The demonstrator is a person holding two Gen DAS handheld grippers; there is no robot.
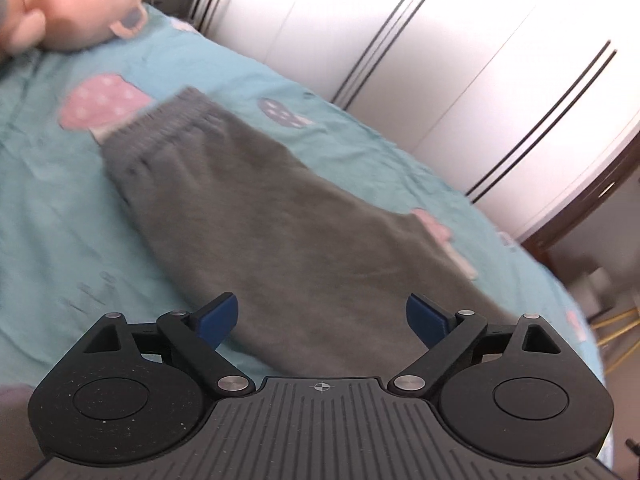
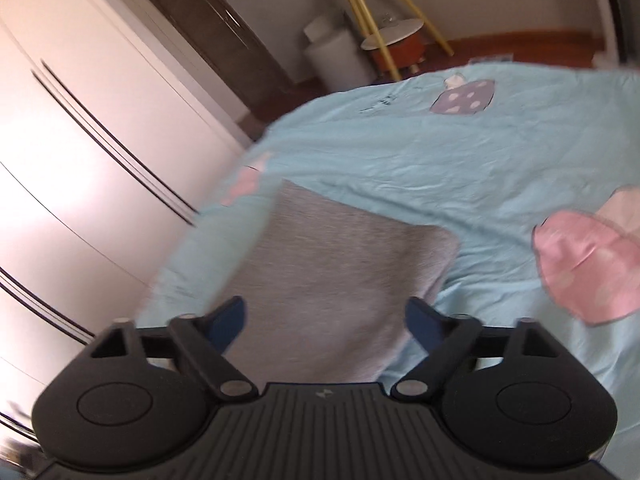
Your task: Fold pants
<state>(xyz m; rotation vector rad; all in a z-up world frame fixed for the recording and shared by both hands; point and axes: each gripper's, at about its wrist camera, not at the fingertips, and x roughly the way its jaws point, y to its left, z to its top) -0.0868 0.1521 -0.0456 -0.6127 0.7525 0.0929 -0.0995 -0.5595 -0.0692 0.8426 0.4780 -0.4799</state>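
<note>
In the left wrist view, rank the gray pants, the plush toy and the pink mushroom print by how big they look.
1. pants
2. plush toy, cut off by the frame edge and farther away, so true size is unsure
3. pink mushroom print

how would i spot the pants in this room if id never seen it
Find the bed with the light blue sheet beside the white wardrobe doors. The grey pants lie flat on it, their ribbed waistband towards the pink plush toy. They are the only plain grey thing among pink and purple mushroom prints.
</note>
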